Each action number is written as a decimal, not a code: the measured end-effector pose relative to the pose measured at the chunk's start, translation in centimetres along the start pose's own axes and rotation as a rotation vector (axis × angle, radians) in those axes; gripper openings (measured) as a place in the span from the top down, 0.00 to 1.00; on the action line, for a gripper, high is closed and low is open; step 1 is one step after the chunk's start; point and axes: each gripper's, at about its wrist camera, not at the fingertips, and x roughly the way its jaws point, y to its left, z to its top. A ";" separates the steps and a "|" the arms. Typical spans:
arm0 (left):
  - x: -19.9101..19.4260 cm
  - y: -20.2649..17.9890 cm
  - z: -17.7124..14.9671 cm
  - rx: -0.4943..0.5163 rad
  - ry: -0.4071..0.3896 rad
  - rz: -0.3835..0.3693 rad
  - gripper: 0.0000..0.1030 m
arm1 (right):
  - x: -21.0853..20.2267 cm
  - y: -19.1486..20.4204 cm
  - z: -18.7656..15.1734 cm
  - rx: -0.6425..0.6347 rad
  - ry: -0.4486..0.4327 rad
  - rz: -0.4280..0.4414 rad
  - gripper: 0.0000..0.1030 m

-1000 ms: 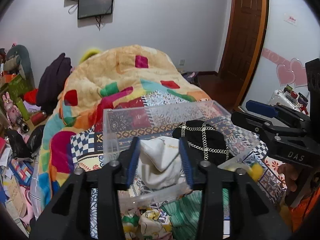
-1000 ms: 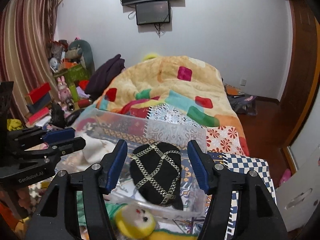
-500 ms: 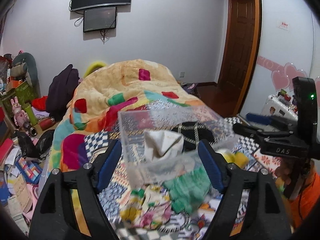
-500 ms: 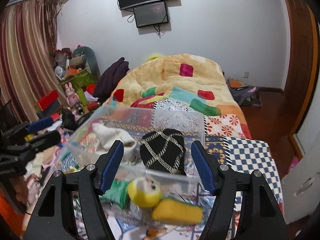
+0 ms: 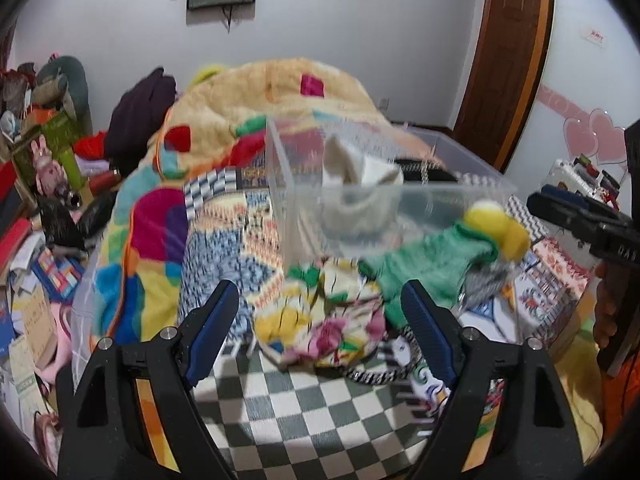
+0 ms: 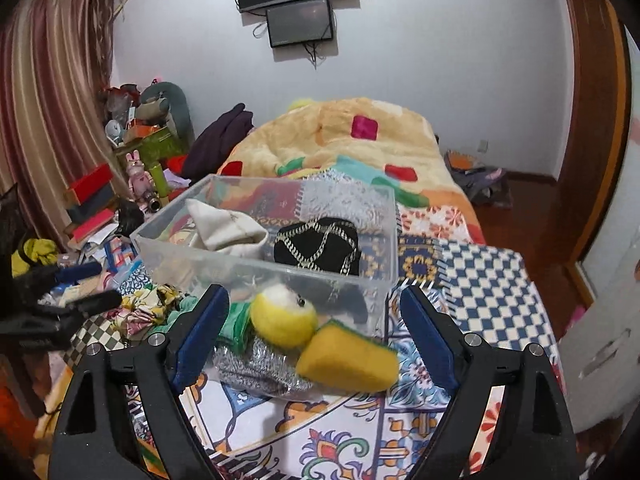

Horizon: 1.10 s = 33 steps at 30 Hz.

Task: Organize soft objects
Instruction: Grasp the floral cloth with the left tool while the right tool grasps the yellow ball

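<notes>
left hand-held gripper (image 5: 320, 332) spread wide over the bed, nothing between its blue pads (image 5: 212, 330). right hand-held gripper (image 6: 314, 338) spread wide too, empty, hovering near the loose pile.

clear plastic bin (image 6: 256, 266) sitting on the patterned bedspread (image 6: 480, 276), just behind the pile. inside it, a cream-white cloth (image 6: 224, 230) on the left half, a black pouch with chain trim (image 6: 320, 244) to its right, the two side by side, close together. from the left wrist view, same cream-white cloth (image 5: 356, 184) poking above the bin's near wall (image 5: 304, 216), somewhat blurred.

outside the bin, up against its front wall: yellow plush toy (image 6: 282, 314) with a white face, yellow sponge (image 6: 348, 360) just beside and touching it, silver glittery fabric (image 6: 256, 368) under both. green knit piece (image 5: 432, 264) lying by the plush toy, floral fabric bundle (image 5: 320, 320) in front of the left pads, resting on a checkered cloth (image 5: 304, 408).

beyond the bin, a heap of orange patchwork blanket (image 6: 360, 132) on the bed. dark purple garment (image 6: 224, 142) at the blanket's left edge. two wall-mounted screens (image 6: 296, 4) above, wooden door (image 5: 508, 52) off to the right, striped curtain (image 6: 44, 96) and cluttered shelves on the far left.
</notes>
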 end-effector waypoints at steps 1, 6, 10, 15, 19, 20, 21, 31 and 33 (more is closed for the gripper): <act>0.3 0.2 -0.2 -0.008 0.008 0.004 0.19 | 0.1 0.2 -0.2 0.000 0.007 0.007 0.17; 1.0 1.2 -0.7 -0.053 0.012 -0.005 0.19 | 1.3 1.4 -0.7 -0.030 0.035 0.029 0.18; 1.7 1.2 -1.0 -0.057 0.028 -0.023 0.30 | 2.0 2.6 -0.9 -0.078 0.054 0.041 0.30; 2.3 1.0 -1.5 -0.046 0.041 -0.037 0.49 | 3.3 3.3 -1.1 -0.112 0.094 0.024 0.47; 2.1 0.6 -1.8 -0.028 0.038 -0.054 0.69 | 3.5 2.7 -1.4 -0.092 0.108 0.023 0.55; 2.1 0.5 -1.8 -0.025 0.036 -0.056 0.73 | 3.3 2.5 -1.5 -0.085 0.102 0.025 0.58; 1.9 0.4 -1.8 -0.018 0.035 -0.058 0.76 | 3.1 2.4 -1.4 -0.082 0.097 0.027 0.60; -1.1 -0.4 -0.9 0.003 -0.042 -0.076 0.82 | 1.5 1.8 -0.8 -0.066 0.073 0.022 0.75; -1.7 -0.5 -0.5 0.005 -0.060 -0.079 0.82 | 1.8 1.7 -0.7 -0.054 0.097 0.039 0.73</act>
